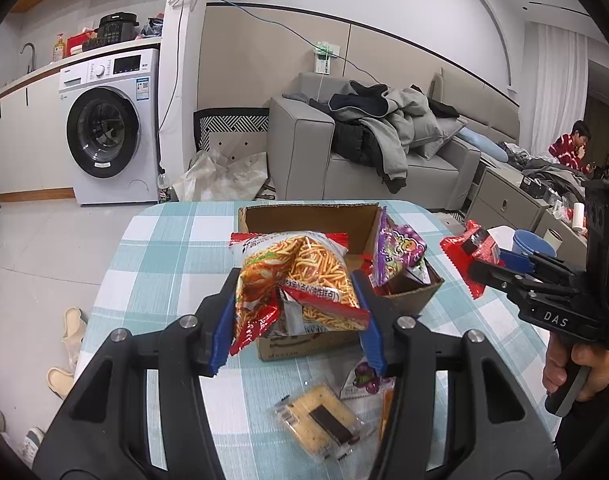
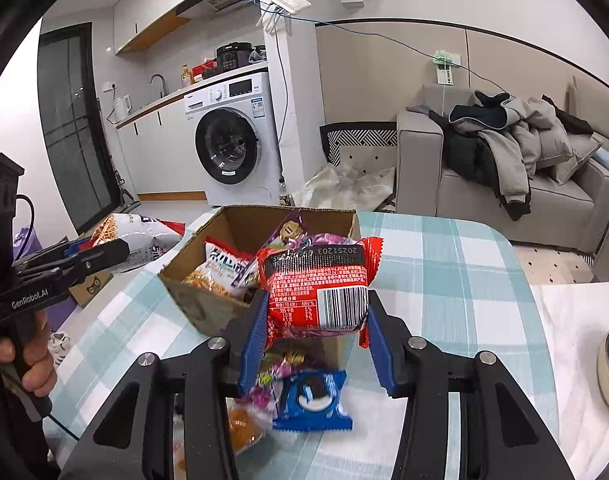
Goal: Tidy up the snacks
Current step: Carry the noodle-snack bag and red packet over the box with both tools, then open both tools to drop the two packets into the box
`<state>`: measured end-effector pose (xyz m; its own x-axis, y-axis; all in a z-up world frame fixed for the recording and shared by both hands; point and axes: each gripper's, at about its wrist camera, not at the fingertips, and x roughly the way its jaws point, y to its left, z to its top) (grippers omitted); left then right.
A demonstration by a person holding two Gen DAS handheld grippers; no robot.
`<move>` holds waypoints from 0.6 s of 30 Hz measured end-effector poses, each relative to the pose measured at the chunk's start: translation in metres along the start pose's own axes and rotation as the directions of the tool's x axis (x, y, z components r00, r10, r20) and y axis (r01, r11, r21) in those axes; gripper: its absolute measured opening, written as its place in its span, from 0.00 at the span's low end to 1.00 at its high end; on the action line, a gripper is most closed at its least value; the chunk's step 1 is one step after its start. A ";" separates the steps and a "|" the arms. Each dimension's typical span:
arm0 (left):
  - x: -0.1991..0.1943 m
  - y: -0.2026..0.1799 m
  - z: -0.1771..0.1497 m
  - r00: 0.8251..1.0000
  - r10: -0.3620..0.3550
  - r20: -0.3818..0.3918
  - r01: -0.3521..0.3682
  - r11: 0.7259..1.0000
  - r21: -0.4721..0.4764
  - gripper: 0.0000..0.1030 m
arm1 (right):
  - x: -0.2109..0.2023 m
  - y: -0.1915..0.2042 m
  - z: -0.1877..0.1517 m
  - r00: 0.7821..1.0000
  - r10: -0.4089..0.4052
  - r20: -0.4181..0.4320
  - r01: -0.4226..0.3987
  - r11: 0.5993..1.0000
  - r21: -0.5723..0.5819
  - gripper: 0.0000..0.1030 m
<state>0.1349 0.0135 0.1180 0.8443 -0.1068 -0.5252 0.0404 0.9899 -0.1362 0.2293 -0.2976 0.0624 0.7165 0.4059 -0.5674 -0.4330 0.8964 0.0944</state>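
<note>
One cardboard box (image 2: 208,308) stands on the desk (image 2: 444,264). Two snack packets are held aloft: a noodle-stick bag (image 1: 304,276), a red packet (image 2: 320,288). One blue biscuit packet (image 2: 314,400) and one wrapped cake slice (image 1: 318,420) lie loose.

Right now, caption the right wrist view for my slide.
Right gripper holds a red barcoded snack packet above the open cardboard box of snacks.
</note>
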 end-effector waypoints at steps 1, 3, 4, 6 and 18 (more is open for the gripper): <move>0.003 0.000 0.002 1.000 0.001 -0.003 -0.001 1.000 0.000 0.48 | 0.004 0.000 0.003 1.000 -0.002 -0.002 0.002 1.000 -0.001 0.45; 0.011 0.000 0.005 1.000 -0.001 -0.011 0.001 1.000 -0.003 0.48 | 0.011 0.001 0.007 1.000 -0.009 -0.004 0.009 1.000 -0.002 0.45; 0.015 0.001 0.006 1.000 -0.002 -0.013 0.002 1.000 -0.007 0.48 | 0.017 0.002 0.010 1.000 -0.014 -0.008 0.014 1.000 -0.001 0.45; 0.026 0.003 0.008 1.000 -0.004 -0.025 0.003 1.000 -0.012 0.48 | 0.026 0.002 0.013 1.000 -0.023 -0.019 0.023 1.000 0.000 0.45; 0.084 0.010 0.016 0.998 -0.010 -0.068 0.009 1.000 -0.007 0.48 | 0.092 0.023 0.025 0.994 0.029 -0.104 -0.033 0.999 -0.032 0.45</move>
<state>0.2149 0.0157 0.0854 0.8056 -0.1226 -0.5796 0.0445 0.9881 -0.1471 0.2989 -0.2356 0.0330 0.6429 0.4111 -0.6463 -0.4734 0.8766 0.0866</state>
